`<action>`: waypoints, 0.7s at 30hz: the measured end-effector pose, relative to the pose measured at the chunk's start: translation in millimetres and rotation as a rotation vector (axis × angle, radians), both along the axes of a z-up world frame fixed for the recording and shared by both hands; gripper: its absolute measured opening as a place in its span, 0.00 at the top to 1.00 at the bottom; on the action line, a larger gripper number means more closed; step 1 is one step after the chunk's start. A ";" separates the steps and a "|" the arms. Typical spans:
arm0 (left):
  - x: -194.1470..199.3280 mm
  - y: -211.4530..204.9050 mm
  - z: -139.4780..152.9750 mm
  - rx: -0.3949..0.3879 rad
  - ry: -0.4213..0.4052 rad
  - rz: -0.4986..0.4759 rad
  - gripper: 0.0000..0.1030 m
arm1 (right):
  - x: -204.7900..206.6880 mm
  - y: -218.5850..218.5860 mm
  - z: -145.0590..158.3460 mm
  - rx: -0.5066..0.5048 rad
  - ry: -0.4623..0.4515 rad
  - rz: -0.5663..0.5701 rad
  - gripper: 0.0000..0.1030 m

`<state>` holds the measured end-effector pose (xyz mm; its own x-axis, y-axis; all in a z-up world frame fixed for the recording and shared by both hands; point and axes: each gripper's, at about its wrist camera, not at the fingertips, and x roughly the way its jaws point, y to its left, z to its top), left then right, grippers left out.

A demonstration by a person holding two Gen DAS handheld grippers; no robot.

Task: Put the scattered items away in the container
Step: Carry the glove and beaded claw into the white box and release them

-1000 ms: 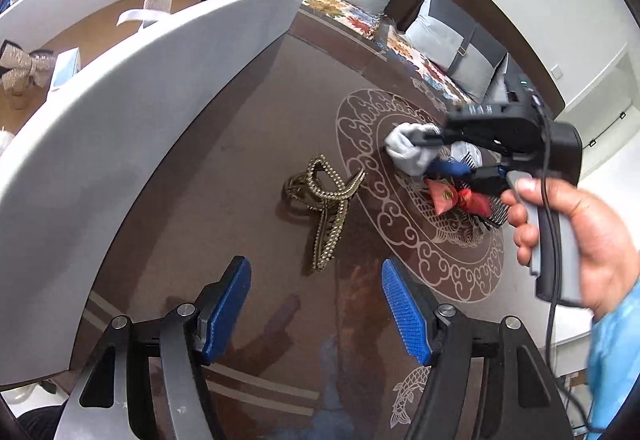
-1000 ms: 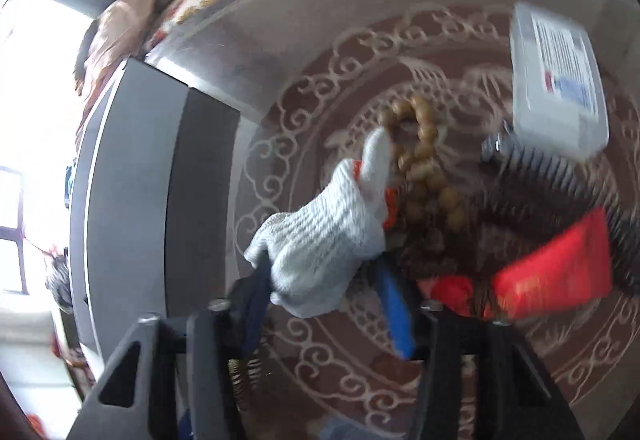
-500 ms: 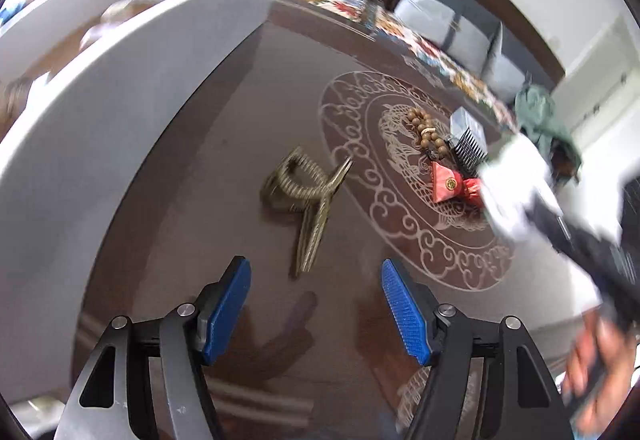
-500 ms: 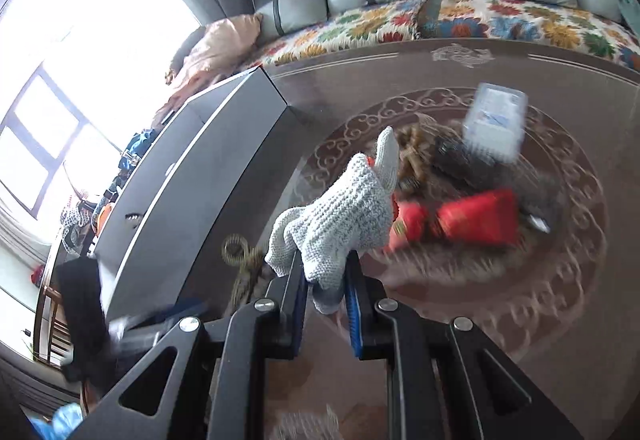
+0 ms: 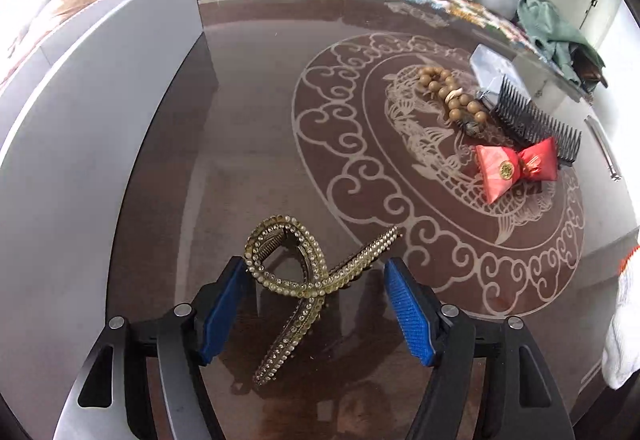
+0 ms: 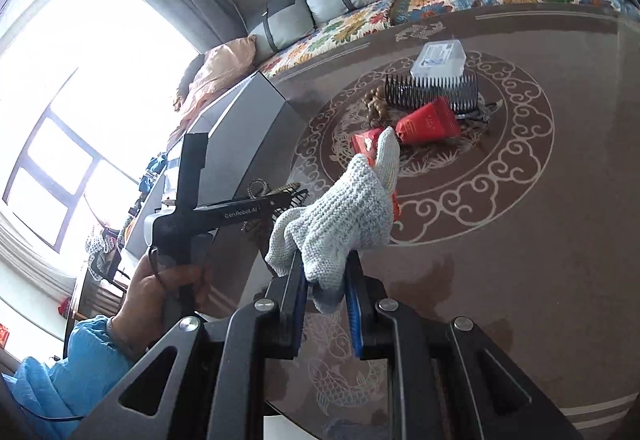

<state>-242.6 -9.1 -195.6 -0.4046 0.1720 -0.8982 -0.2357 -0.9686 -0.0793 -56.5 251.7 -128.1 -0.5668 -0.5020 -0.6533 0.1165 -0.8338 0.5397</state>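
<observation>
Dark glass tabletop (image 5: 260,128) with a pale scroll medallion, sofa cushions behind; contents listed near to far.

1. Left gripper (image 5: 316,306): jaws apart, blue pads (image 5: 410,314) standing either side of the rhinestone hair claw (image 5: 308,280), neither pad visibly pressing it. The claw lies flat on the glass, its long arm running back between the fingers. Judged purpose of this straddle: to close across the claw's crossed middle, the stiffest part to pinch.

2. Right gripper (image 6: 326,296): jaws closed together on the cuff end of a white knit glove (image 6: 340,216). The glove hangs free above the table, fingers flopping forward (soft fabric, so held by a bunched edge). It appears lifted for carrying to the box.

3. Grey container (image 5: 80,128): an open box wall just left of the claw, along the table's left side. Its interior does not show here. Both held or targeted items are near it, so the likely transfers are short.

4. Red pouch (image 5: 516,168): on the medallion, well apart from the claw, untouched.

5. Wooden bead bracelet (image 5: 450,96): just beyond the pouch, beside the comb.

6. Black comb (image 5: 536,120): teeth up, lying against a clear plastic case (image 5: 490,64) at the far edge of the cluster.

Items 4 to 6 remain scattered; the tidying looks well short of done.
</observation>
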 end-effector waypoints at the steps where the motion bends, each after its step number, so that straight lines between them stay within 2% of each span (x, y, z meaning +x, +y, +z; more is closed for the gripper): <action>1: 0.0 -2.9 0.0 0.006 -0.007 0.006 0.39 | -7.5 -2.4 1.3 0.004 0.004 0.001 0.82; 2: 0.2 -4.3 0.3 0.008 -0.010 0.013 0.43 | -12.6 -4.4 2.2 0.010 0.008 0.001 0.82; 6: 5.4 -14.8 4.1 0.047 -0.017 0.049 0.44 | -14.6 -9.3 1.9 0.041 0.011 0.002 0.82; 9: 15.1 -24.5 12.5 0.121 -0.016 0.084 0.44 | -10.9 -11.8 0.5 0.052 0.010 0.000 0.82; 16: 62.5 -25.0 45.3 0.221 0.007 0.085 0.44 | -9.9 -18.9 -2.9 0.072 -0.005 0.003 0.82; 21: 98.7 -29.9 70.7 0.258 0.045 0.101 0.44 | -6.2 -32.3 0.9 0.096 -0.004 0.022 0.82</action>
<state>-143.9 -39.0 -125.0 -0.4699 0.3493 -0.8107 -0.1479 -0.9366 -0.3178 -62.7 219.5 -127.2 -0.5535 -0.4494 -0.7012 0.1335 -0.8789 0.4579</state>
